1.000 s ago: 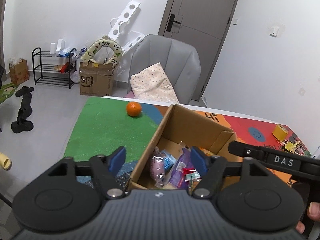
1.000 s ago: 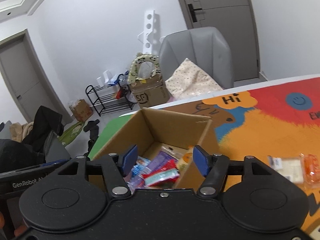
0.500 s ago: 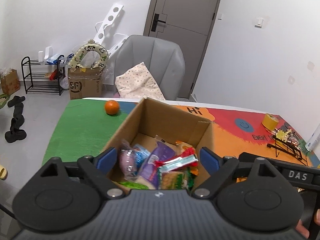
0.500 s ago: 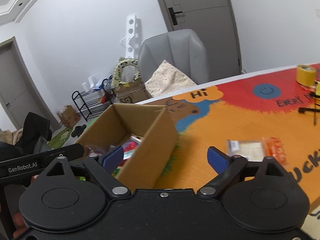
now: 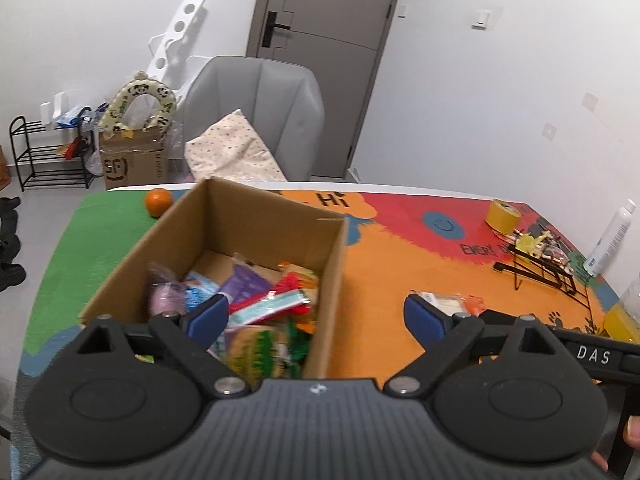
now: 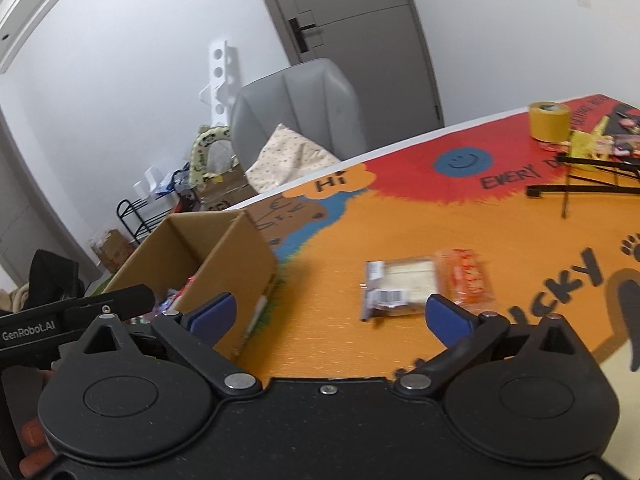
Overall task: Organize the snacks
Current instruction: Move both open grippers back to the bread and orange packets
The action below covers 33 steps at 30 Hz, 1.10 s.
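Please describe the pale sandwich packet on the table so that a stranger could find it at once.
On the colourful table mat, look right of the open cardboard box, on the orange area. Two packets lie there, side by side; the sandwich packet is the clear one with pale bread and a barcode label, left of the orange packet.

Brown box [image 5: 324,264], orange-red mat [image 5: 400,264]

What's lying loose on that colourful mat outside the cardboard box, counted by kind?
Snack packets: 2, pale sandwich pack and orange packet
Orange fruit: 1
Yellow tape roll: 1
Black wire stand: 1
White bottle: 1
Total: 6
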Available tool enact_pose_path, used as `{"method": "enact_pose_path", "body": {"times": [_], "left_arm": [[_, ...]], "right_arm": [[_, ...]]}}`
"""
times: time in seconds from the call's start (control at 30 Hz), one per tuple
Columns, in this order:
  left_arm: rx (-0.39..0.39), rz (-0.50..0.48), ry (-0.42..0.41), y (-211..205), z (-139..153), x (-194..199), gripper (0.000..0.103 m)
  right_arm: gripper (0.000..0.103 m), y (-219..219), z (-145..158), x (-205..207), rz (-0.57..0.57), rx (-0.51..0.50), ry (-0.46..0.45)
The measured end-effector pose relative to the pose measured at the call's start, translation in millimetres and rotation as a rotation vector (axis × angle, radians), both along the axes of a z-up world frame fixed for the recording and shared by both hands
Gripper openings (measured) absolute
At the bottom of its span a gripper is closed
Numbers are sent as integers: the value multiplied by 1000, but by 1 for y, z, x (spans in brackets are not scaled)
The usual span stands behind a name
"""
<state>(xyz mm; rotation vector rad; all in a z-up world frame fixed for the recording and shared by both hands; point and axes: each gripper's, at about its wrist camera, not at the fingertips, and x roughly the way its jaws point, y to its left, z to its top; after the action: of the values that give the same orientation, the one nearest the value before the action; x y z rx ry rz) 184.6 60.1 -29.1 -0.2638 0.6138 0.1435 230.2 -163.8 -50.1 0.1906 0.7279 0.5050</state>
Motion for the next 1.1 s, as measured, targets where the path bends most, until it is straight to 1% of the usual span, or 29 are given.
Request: {"method": "enact_pose_path", "body": {"times": [0.43, 0.63, 0.83, 1.0, 1.03, 1.1], "left_arm": [[-8, -78, -6, -47, 1, 15, 94], [-11, -100, -2, -66, 0, 25, 94], [-13, -118, 7, -81, -3, 34, 94], [-12, -134, 9, -92, -6, 42, 94], [-14, -140, 10, -94, -7, 45, 94], [-15, -145, 17, -98, -8, 51, 94]], "right_arm": [[103, -51, -6, 4, -72, 9, 10], [103, -73, -9, 7, -110, 16, 11], [103, -88, -14, 12, -142, 19, 18], [103, -94, -19, 18, -145, 13, 15], [102, -94, -20, 20, -146, 13, 13], [98, -95, -23, 24, -149, 14, 18]]}}
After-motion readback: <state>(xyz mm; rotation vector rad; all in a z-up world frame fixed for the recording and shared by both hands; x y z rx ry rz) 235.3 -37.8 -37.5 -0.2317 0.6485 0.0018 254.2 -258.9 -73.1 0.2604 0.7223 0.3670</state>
